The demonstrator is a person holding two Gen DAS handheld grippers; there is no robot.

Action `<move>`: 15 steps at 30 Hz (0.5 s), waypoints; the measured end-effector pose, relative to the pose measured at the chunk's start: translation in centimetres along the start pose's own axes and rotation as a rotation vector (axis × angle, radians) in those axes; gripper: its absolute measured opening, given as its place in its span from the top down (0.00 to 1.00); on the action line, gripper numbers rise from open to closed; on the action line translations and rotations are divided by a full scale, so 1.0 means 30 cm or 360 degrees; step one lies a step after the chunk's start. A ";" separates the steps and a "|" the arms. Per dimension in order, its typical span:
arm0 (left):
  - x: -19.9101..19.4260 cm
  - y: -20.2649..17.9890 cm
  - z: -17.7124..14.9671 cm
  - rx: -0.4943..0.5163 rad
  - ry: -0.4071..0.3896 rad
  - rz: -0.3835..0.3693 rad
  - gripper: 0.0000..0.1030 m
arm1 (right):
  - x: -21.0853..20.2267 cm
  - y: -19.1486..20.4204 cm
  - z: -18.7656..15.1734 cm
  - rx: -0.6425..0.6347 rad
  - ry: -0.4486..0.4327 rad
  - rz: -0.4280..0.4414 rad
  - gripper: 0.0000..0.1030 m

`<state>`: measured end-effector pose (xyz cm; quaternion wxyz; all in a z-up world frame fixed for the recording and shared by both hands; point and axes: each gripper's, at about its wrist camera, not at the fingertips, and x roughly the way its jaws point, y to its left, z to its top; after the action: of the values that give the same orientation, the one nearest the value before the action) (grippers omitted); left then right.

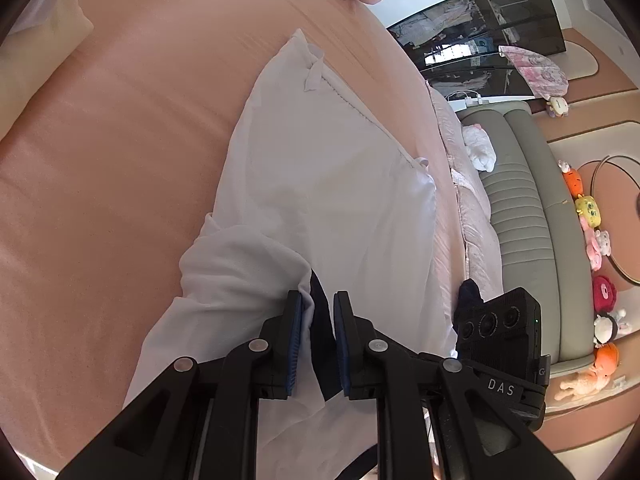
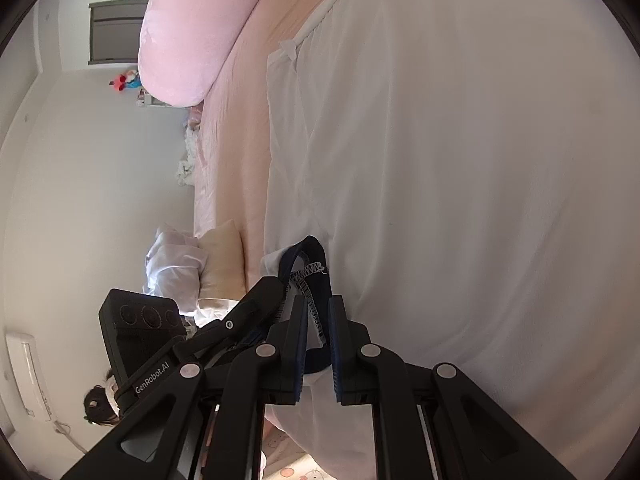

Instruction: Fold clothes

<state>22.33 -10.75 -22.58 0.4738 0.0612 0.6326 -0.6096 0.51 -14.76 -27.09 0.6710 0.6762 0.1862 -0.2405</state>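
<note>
A white garment with navy trim lies spread on the pink bed sheet. In the left wrist view my left gripper is shut on a near edge of it, with white cloth and a navy strip pinched between the blue pads. The right wrist view shows the same garment filling the right side. My right gripper is shut on a navy trim loop with white zigzag stitching. The two grippers sit close side by side; the right one's body shows beside the left.
A pink duvet roll lies at the bed's far end. Next to a pile of white clothes is a cream cushion. A grey padded bench and several plush toys line the bed's side. A person's head shows low left.
</note>
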 end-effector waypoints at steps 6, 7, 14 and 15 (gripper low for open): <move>-0.072 -0.043 -0.012 0.0139 -0.0102 0.0205 0.14 | -0.013 0.092 -0.018 -0.0267 -0.0023 -0.0069 0.69; -0.091 -0.056 -0.018 0.0188 -0.0123 0.0232 0.14 | -0.014 0.101 -0.025 -0.0313 -0.0025 -0.0112 0.60; -0.206 -0.067 -0.076 0.0396 -0.0217 0.0413 0.14 | -0.017 0.150 -0.052 -0.0460 -0.0062 -0.0147 0.40; -0.217 -0.060 -0.087 0.0417 -0.0238 0.0431 0.14 | -0.019 0.155 -0.056 -0.0476 -0.0069 -0.0161 0.40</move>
<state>23.30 -5.78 -17.42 0.5851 0.1615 0.4970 -0.6201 2.86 -13.18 -22.99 0.7551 0.5532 0.2391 -0.2582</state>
